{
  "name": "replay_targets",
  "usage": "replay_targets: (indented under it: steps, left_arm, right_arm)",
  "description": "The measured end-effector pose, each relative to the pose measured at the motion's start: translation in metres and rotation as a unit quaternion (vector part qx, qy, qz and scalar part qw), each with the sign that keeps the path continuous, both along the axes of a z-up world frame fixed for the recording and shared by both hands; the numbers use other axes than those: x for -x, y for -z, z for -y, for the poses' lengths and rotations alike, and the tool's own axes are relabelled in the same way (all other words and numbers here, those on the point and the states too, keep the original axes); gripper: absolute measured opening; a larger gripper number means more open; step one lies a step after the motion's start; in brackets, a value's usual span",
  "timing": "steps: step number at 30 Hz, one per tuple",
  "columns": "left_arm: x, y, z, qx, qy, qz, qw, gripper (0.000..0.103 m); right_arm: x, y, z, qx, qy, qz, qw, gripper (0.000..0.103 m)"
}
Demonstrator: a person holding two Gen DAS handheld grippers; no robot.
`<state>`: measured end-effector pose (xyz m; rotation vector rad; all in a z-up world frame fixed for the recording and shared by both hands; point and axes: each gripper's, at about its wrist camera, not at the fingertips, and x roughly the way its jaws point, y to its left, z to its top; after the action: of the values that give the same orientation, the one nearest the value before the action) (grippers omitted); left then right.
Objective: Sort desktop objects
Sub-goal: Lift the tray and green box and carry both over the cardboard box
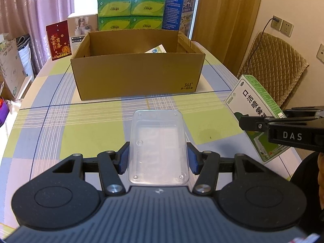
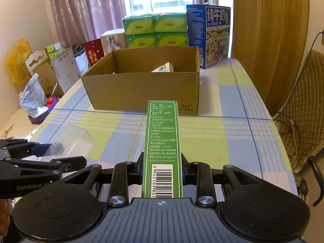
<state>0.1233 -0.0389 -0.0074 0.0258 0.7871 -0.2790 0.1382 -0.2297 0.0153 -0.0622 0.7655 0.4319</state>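
Honestly, both loads held short of cardboard box (image 1: pixel 137 77). Left gripper (image 1: pixel 158 158) pinches clear plastic tray (image 1: pixel 158 139) by slick walls, could squirt out. Right gripper (image 2: pixel 162 168) clamps green medicine carton (image 2: pixel 163 141) at barcode end; long overhang may clip box's near wall.

We see a clear plastic tray (image 1: pixel 158 147) and a green carton (image 2: pixel 162 149), both held level before the cardboard box (image 1: pixel 137 77).
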Motion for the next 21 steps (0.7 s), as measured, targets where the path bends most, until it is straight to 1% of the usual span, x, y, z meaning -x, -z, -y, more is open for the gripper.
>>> replay_targets:
  steps: [7, 21]
  left_arm:
    - [-0.008, -0.007, -0.003, -0.001, -0.002, 0.004, 1.0000, 0.051]
    - [-0.022, -0.023, -0.015, -0.002, -0.011, 0.013, 0.9999, 0.051]
  right_arm:
    - [-0.008, -0.010, -0.002, 0.002, -0.003, 0.008, 1.000, 0.028]
    - [-0.022, -0.020, -0.011, 0.008, -0.017, 0.016, 1.000, 0.028]
